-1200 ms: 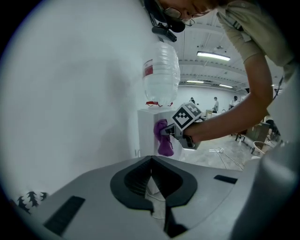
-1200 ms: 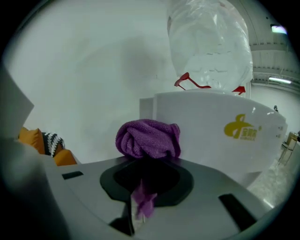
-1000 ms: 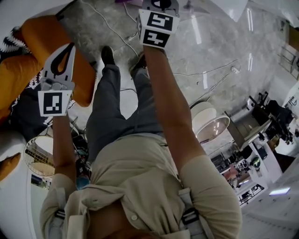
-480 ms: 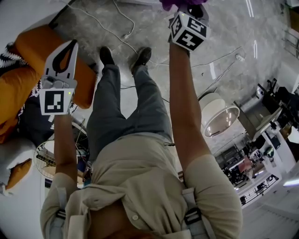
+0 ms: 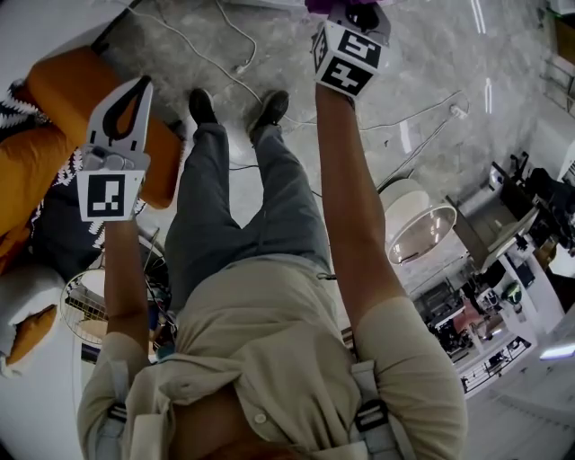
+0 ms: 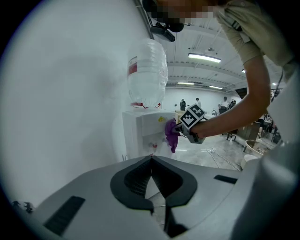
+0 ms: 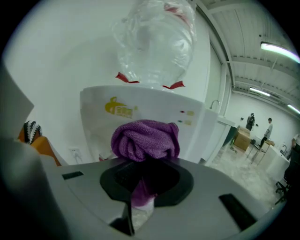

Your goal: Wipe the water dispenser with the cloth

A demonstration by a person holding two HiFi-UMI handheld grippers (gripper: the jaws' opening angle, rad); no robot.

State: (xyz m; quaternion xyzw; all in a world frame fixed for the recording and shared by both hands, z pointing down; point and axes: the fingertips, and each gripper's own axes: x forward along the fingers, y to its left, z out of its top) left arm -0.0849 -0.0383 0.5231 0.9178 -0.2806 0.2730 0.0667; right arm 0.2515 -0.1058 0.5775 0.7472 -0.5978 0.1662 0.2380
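Note:
The white water dispenser (image 6: 143, 133) stands against the wall with a clear bottle (image 6: 147, 70) upside down on top. My right gripper (image 7: 145, 174) is shut on a bunched purple cloth (image 7: 146, 139), held close to the dispenser's front panel (image 7: 140, 112) under the bottle (image 7: 154, 42). The left gripper view shows the cloth (image 6: 171, 133) against the dispenser's front corner. In the head view the right gripper (image 5: 352, 20) reaches far forward, the cloth (image 5: 319, 5) at the top edge. My left gripper (image 5: 137, 86) is held back, shut, with nothing in it (image 6: 151, 161).
An orange cushioned seat (image 5: 63, 85) lies to the left of my legs. Cables (image 5: 235, 38) trail over the marble floor. A round white tub (image 5: 418, 229) stands to the right. A wall socket (image 7: 75, 152) sits left of the dispenser. People (image 7: 260, 124) stand far off.
My right arm has reached further forward with the cloth and its marker cube has turned slightly. The left gripper has hardly moved.

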